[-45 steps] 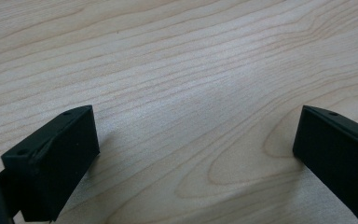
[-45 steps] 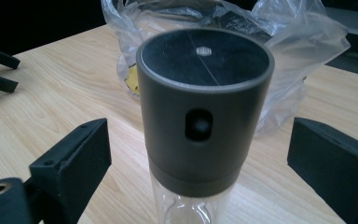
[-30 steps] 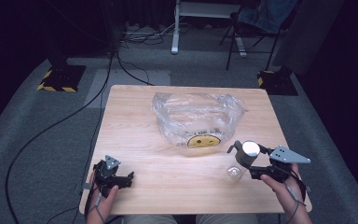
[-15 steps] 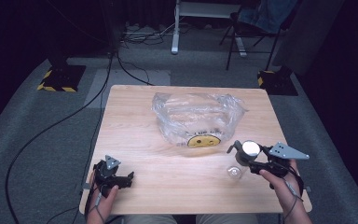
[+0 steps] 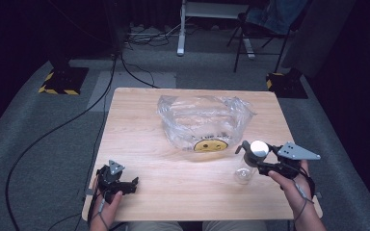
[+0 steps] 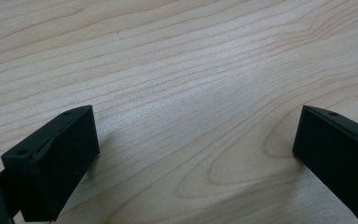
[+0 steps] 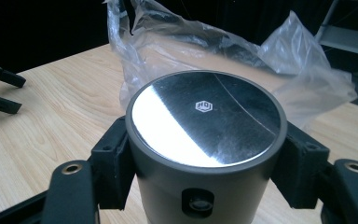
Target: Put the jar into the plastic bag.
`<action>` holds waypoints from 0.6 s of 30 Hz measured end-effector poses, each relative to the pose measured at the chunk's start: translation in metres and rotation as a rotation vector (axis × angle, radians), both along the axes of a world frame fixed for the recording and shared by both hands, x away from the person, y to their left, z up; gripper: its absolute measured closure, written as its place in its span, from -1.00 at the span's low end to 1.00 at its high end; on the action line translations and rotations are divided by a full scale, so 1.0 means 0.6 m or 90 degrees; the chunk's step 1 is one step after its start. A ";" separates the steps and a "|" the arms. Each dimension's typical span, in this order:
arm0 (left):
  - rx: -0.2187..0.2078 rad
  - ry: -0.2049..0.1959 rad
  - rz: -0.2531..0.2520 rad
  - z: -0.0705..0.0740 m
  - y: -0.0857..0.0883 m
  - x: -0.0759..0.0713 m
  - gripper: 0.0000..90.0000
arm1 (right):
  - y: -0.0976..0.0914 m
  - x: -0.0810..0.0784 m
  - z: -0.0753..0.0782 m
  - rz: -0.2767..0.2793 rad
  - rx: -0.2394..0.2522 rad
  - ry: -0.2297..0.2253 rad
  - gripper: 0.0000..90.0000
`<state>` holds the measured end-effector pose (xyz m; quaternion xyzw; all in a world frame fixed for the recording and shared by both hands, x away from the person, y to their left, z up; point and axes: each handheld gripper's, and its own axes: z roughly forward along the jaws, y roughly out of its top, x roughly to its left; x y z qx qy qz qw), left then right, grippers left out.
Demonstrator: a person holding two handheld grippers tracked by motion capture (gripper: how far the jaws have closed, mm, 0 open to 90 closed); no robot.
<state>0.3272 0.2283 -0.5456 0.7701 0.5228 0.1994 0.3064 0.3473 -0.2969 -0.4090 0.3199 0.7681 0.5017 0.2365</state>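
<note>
- Bottle (image 5: pixel 248 165): clear body, grey metal cap with a shiny top (image 7: pixel 205 119); upright on the desk (image 5: pixel 173 192), just in front of the plastic bag and off its right front corner. Clamped at the cap, likely because the cap gives a firmer, rounder hold than the slick clear body below.
- Right gripper (image 5: pixel 254 155): jaws just closed and now clenched on either side of the bottle cap, pads pressed against its wall in the right gripper view (image 7: pixel 205 186). Held level from the bottle's right side, hand behind it; seemingly set for a lift toward the bag.
- Plastic bag (image 5: pixel 203 120): clear, crumpled, mouth gaping upward, yellow smiley print (image 5: pixel 210 145) on the front face. Centre of the desk; the landmark for all entries here. Open mouth suggests readiness to take the bottle.
- Left gripper (image 5: pixel 120 184): well apart from the bag, toward the near left corner of the desk. Jaws released and spread wide over bare wood in the left gripper view (image 6: pixel 196 154), nothing between them. Parked low, probably in reserve for steadying the bag rim.
- Desk: pale wood grain; carries bag and bottle.
- Judgement: bottle not yet in the bag; thin, floppy bag walls likely to fold inward without support.
</note>
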 end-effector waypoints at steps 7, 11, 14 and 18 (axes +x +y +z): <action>0.000 0.000 0.000 0.000 0.000 0.000 -1.00 | 0.011 0.012 0.033 0.011 -0.003 -0.010 -0.28; -0.001 0.000 0.001 0.000 0.000 0.000 -1.00 | 0.015 0.020 0.050 0.014 -0.001 -0.011 -0.28; -0.001 0.000 0.000 0.000 0.000 0.000 -1.00 | 0.017 0.023 0.056 0.014 0.001 -0.010 -0.28; -0.001 0.000 0.001 0.000 0.000 0.000 -1.00 | 0.019 0.028 0.067 0.015 0.003 -0.011 -0.28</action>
